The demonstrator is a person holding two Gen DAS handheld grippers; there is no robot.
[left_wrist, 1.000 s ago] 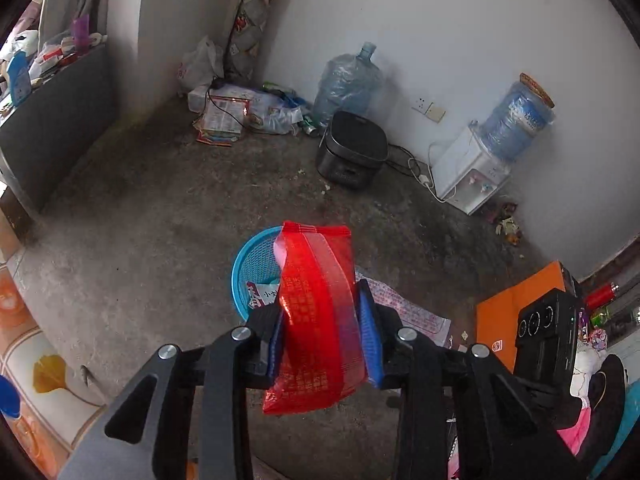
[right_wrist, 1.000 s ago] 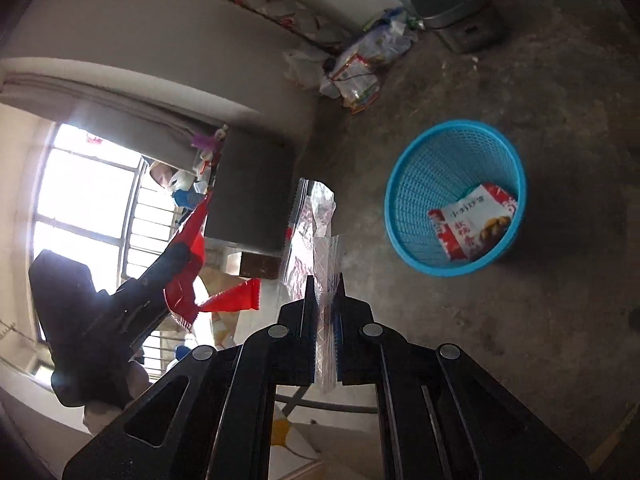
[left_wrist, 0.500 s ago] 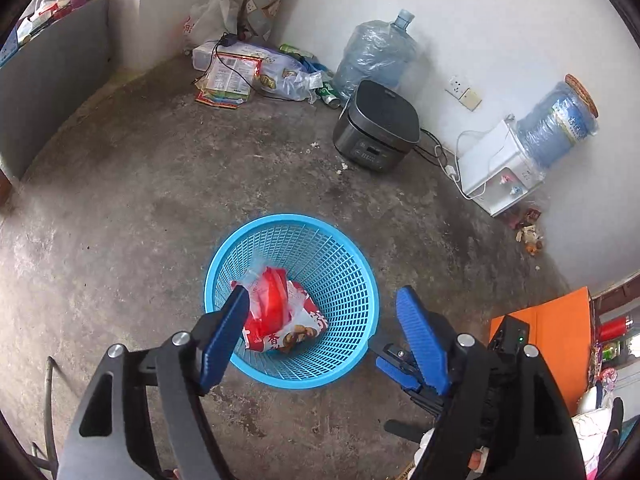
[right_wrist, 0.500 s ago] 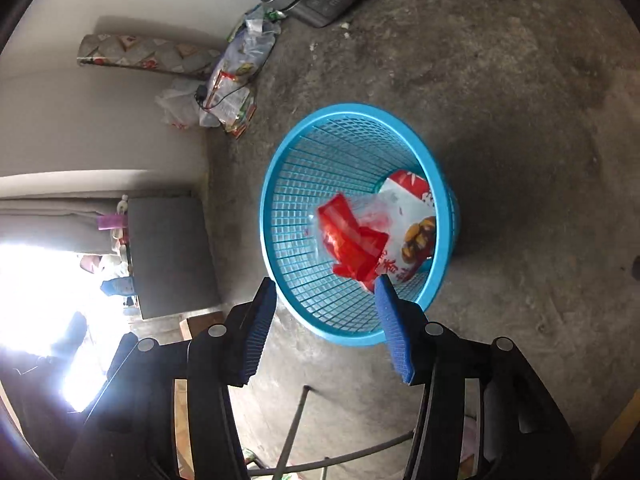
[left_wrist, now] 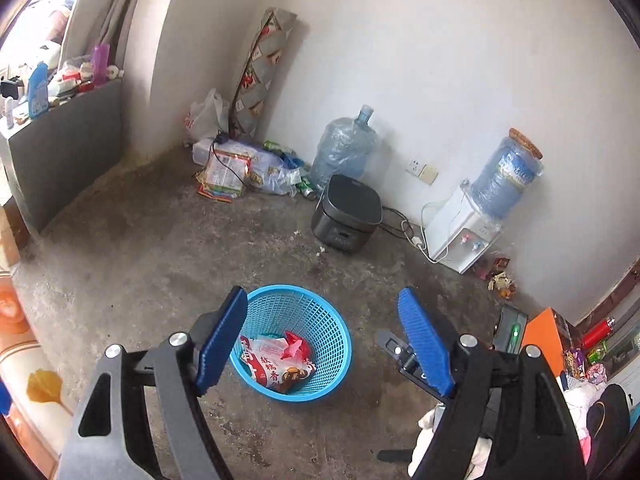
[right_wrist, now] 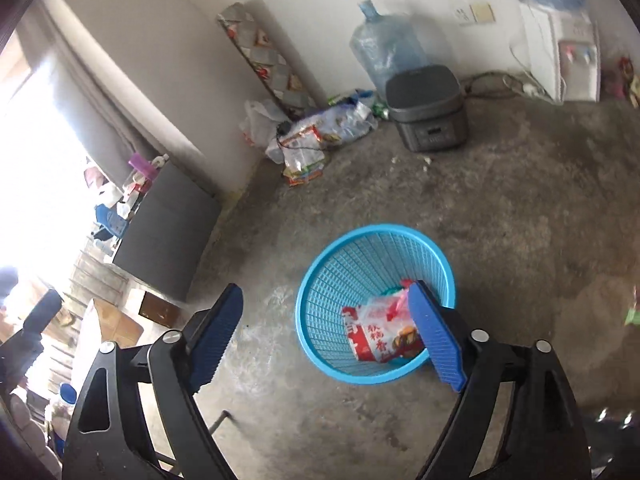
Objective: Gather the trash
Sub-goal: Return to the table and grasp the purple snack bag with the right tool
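A blue mesh basket (left_wrist: 334,376) stands on the concrete floor, and the right wrist view shows the same basket (right_wrist: 316,356). Inside lie a red-and-white snack bag (left_wrist: 276,366), a crumpled red wrapper (left_wrist: 295,345) and a clear wrapper (right_wrist: 384,305) on the snack bag (right_wrist: 376,340). My left gripper (left_wrist: 323,294) hangs open above and before the basket, nothing between its blue pads. The jaws of my right gripper (right_wrist: 326,287) are opening wide, with nothing between them; its right fingertip overlaps the basket in the picture.
Against the far wall stand a dark rice cooker (left_wrist: 346,216), a big water jug (left_wrist: 344,152) and a white water dispenser (left_wrist: 464,232) with cables. A heap of packets (left_wrist: 232,168) fills the corner. A grey cabinet (left_wrist: 60,152) is at left, an orange box (left_wrist: 546,334) at right.
The left gripper let go of the red wrapper and the right of the clear wrapper; both now lie in the basket. Both grippers opened, then drew back and tilted up from the basket.
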